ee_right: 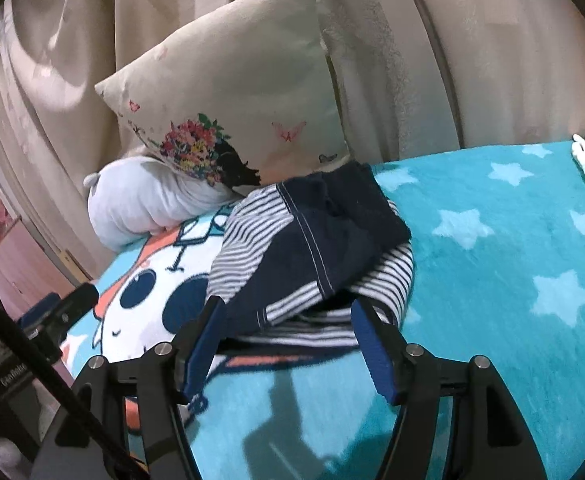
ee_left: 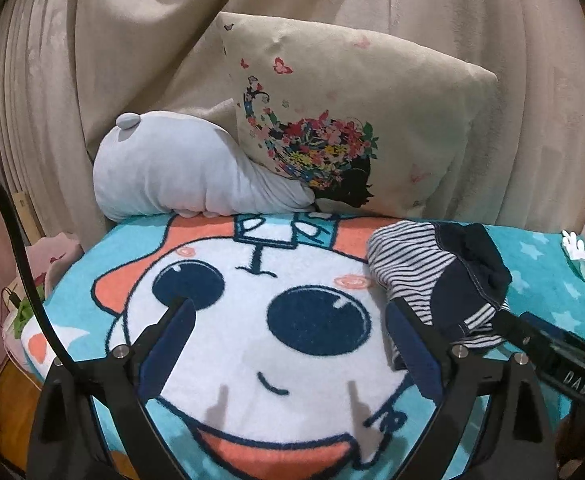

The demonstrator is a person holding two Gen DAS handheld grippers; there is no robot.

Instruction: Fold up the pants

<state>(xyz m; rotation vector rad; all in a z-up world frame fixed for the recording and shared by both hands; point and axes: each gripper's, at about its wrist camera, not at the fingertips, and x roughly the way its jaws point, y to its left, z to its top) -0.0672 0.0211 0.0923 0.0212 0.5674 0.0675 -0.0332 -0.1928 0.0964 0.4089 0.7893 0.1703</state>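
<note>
The fingers [ee_left: 180, 320] of the left gripper [ee_left: 288, 320] stand spread wide with nothing between them, poised over the white face of the cartoon blanket [ee_left: 252, 344]; the pants [ee_left: 440, 276], a crumpled navy and striped heap, lie just to the right of its right finger, with the right gripper's dark body at their near edge, while a grey plush [ee_left: 188, 176] and a floral cushion [ee_left: 356, 128] lean against the curtain behind. From the right wrist, the right gripper [ee_right: 288, 316] is likewise wide open and empty, its jaws flanking the near striped hem of the pants [ee_right: 316, 240], which sit on the blanket [ee_right: 512, 240] where the face meets the starred teal. The heap probably needs spreading first: close on one hem layer only, let the left take an opposite edge, then draw apart flat.
</note>
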